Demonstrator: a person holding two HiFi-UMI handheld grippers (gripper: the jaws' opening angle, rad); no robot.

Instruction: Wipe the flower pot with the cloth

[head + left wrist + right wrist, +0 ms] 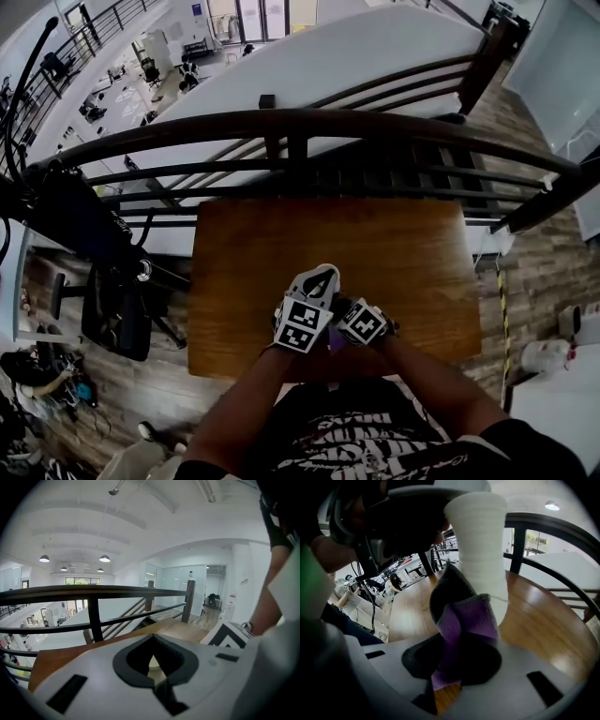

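- Step: wiping, cloth (pixel 469 620) against flower pot (pixel 480 550).
- Hold: right gripper (pixel 454 641) pinches cloth; left gripper (pixel 153 665) pinches flower pot.
- Next, likely: sweep cloth round wall, keeping contact.

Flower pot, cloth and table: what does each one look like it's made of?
The flower pot is matte white with fine horizontal ridges, probably ceramic or plastic; the look leaves it open. The cloth is purple with a grey side, fuzzy and softly folded, likely microfibre. The table is warm brown and reflective, so it looks like lacquered wood or veneer.
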